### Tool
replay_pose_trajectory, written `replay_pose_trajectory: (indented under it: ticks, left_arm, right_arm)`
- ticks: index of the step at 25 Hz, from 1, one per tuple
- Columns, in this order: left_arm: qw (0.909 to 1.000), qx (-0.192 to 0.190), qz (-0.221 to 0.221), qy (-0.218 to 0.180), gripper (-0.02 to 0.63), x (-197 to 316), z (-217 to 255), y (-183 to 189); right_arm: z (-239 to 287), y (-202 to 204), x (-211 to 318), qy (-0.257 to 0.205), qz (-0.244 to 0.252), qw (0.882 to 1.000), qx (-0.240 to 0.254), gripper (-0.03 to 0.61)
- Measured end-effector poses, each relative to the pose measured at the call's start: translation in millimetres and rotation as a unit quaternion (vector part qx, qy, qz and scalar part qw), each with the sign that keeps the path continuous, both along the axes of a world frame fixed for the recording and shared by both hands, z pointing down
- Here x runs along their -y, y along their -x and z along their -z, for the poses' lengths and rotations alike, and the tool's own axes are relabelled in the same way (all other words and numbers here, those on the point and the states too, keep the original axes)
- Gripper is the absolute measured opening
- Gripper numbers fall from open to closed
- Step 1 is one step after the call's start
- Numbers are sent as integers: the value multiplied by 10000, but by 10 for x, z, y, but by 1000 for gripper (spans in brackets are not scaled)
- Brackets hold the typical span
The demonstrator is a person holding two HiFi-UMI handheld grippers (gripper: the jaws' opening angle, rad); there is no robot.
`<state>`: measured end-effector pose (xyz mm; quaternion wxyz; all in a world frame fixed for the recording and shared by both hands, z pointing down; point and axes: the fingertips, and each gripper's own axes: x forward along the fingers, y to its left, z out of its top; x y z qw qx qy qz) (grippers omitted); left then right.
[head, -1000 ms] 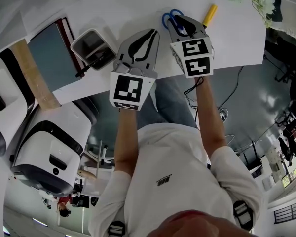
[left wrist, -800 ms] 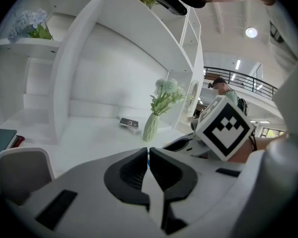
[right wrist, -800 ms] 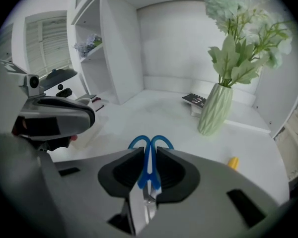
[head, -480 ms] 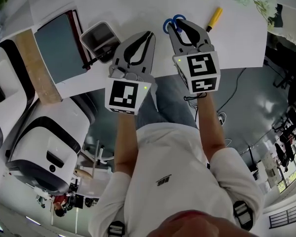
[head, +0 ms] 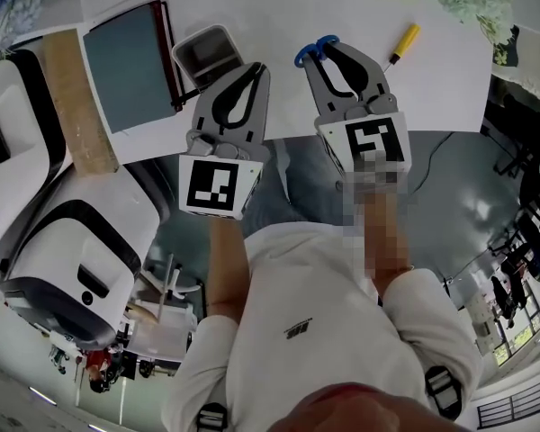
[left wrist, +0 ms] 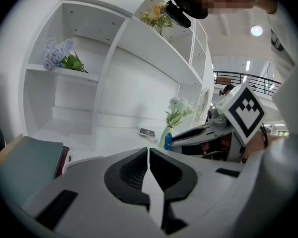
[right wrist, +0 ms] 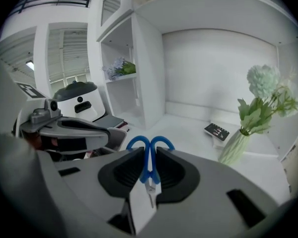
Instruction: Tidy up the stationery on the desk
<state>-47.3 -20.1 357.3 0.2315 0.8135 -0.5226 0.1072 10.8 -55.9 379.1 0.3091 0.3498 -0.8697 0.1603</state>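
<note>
Scissors (right wrist: 150,144) with blue handles sit clamped between the right tongs (right wrist: 148,170), above the white desk (head: 279,7) near its front edge. Left tongs (left wrist: 148,157) are pressed together on nothing, beside a grey pen cup (head: 201,52). Yellow marker (head: 402,42) lies farther right.

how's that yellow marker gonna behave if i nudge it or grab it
The yellow marker looks round-barrelled, so a sideways nudge would probably roll it across the smooth white desk. It looks slim and rigid, likely light; its plastic body might slip in a loose pinch.
</note>
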Motion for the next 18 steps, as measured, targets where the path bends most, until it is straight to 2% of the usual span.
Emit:
replay_pose_trajectory:
  ticks: [11, 18]
  left_arm:
    - [9986, 38, 520, -62, 0, -272, 150, 599]
    - [9969, 34, 768, -156, 0, -367, 257, 894]
  right_arm:
    - [424, 683, -306, -153, 639, 9970, 418, 61]
    - [591, 1019, -363, -275, 858, 9943, 563, 61]
